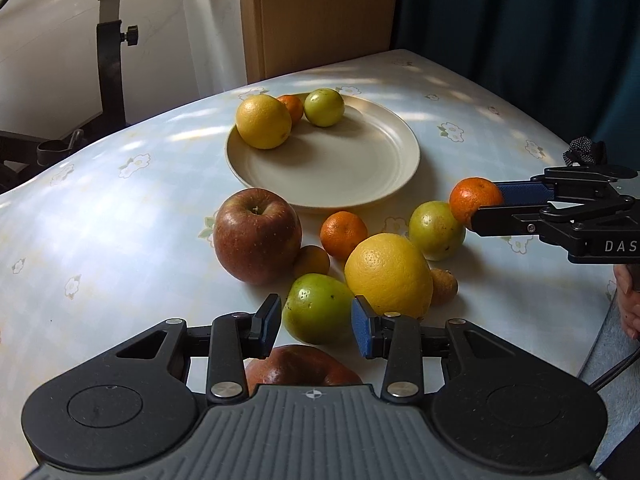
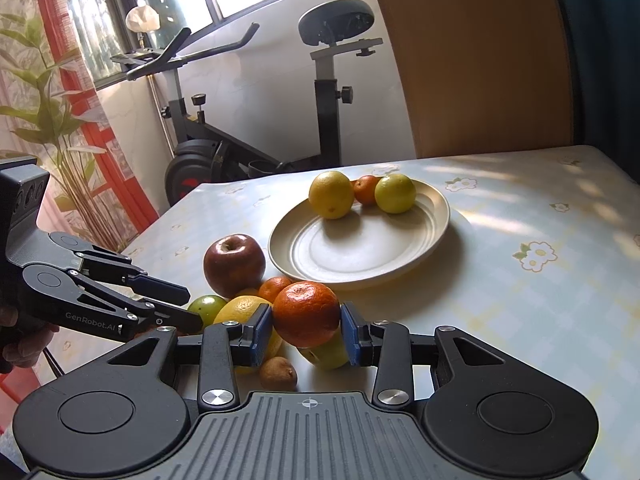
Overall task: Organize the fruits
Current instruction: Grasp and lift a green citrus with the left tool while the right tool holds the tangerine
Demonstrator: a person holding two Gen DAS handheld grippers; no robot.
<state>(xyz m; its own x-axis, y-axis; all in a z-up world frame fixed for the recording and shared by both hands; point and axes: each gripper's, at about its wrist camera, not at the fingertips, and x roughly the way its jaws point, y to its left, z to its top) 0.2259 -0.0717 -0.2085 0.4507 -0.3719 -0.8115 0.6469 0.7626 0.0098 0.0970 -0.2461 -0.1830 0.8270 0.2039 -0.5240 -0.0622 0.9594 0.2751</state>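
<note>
A cream plate (image 1: 352,168) holds a yellow citrus (image 1: 263,121), a small mandarin (image 1: 293,106) and a green fruit (image 1: 324,107). Loose fruit lies in front of it: a red apple (image 1: 256,235), a mandarin (image 1: 343,234), a large yellow citrus (image 1: 388,274), two green fruits (image 1: 316,306) (image 1: 434,230). My left gripper (image 1: 316,326) is open, its fingers either side of the near green fruit. My right gripper (image 2: 306,330) is shut on a mandarin (image 2: 306,314), held just above the pile; it also shows in the left wrist view (image 1: 474,198).
A second red apple (image 1: 300,368) lies under my left gripper. A small brown fruit (image 1: 443,286) sits beside the large citrus. The table has a pale floral cloth (image 1: 100,220). An exercise bike (image 2: 256,128) and a wooden panel (image 2: 472,60) stand behind the table.
</note>
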